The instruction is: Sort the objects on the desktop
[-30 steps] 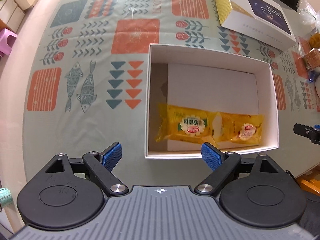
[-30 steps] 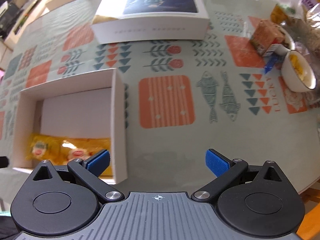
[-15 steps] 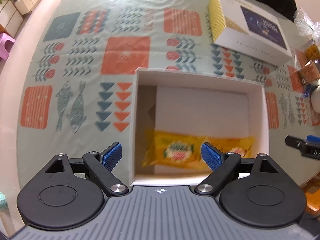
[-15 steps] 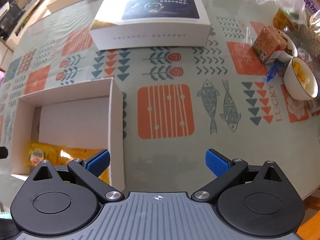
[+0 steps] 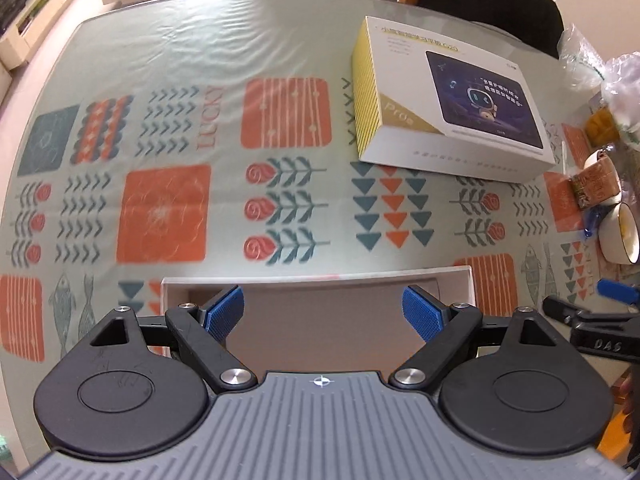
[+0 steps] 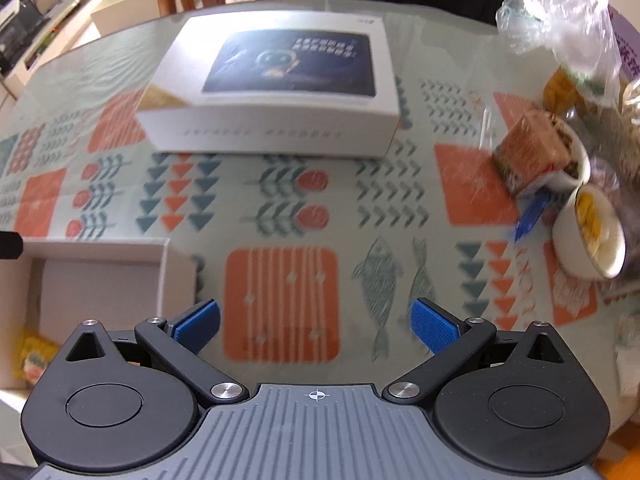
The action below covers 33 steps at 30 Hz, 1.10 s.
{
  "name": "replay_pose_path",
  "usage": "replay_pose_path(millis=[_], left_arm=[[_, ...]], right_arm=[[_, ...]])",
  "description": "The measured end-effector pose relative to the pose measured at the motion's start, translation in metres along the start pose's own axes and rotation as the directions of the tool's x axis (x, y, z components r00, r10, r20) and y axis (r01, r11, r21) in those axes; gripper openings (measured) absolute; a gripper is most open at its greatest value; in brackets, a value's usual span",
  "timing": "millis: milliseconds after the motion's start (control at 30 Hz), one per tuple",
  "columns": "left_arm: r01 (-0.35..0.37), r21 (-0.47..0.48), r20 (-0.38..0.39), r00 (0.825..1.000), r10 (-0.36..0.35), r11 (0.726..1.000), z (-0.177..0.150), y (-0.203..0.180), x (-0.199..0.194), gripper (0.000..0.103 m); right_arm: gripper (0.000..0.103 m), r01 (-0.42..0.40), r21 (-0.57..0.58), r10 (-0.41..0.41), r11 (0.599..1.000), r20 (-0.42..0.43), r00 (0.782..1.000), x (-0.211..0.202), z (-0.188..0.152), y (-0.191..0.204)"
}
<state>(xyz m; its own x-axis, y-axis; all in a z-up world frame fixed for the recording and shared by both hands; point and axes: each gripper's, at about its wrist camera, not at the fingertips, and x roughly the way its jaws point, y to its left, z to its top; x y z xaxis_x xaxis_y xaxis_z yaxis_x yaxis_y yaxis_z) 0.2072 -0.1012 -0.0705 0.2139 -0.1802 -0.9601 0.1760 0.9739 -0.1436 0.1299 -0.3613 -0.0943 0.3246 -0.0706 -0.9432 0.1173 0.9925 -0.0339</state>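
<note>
The bench (image 5: 168,64) filled both views, covered by a grey-green cloth printed with orange squares, fish, flowers and triangles. On its far side lay a large closed carton (image 5: 452,104) with a dark robot picture on its lid; in the right wrist view the carton (image 6: 276,80) sat far and left of centre.

An open white tray (image 5: 316,276) lay at the near edge. In the left wrist view its far wall ran just beyond the fingers, and its pale floor showed between them. In the right wrist view the tray (image 6: 100,248) sat at the near left, with a yellow snack packet (image 6: 34,354) in its near corner, left of the fingers and partly hidden by the tool body.

At the far right stood a white bowl (image 6: 588,240) with yellow contents, a brown cube-shaped pack (image 6: 528,152) resting on a second bowl, a blue scrap beside them and crumpled clear plastic bags (image 6: 560,12) behind.

The left gripper (image 5: 323,314) hung over the tray, its fingers spread wide and holding nothing. The right gripper (image 6: 316,324) hung over the cloth, above an orange striped square just right of the tray, its fingers likewise wide apart and empty. The bowls and pack lay well to its right.
</note>
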Motion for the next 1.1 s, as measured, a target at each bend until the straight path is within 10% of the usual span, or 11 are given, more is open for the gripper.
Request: replay_pose_path(millis=[733,1100], left_arm=[[0.024,-0.020,0.076,0.997,-0.023,1.000,0.136,-0.033,0.063,0.103],[0.124,-0.033,0.053,0.991,-0.122,0.992,0.171,-0.038,0.096,0.103]], right_arm=[[0.103,-0.023,-0.001,0.023,1.000,0.101,0.995,0.054,0.133,-0.071],[0.103,-0.290,0.084,0.280,0.953,0.113,0.953,0.104,0.196,-0.108]])
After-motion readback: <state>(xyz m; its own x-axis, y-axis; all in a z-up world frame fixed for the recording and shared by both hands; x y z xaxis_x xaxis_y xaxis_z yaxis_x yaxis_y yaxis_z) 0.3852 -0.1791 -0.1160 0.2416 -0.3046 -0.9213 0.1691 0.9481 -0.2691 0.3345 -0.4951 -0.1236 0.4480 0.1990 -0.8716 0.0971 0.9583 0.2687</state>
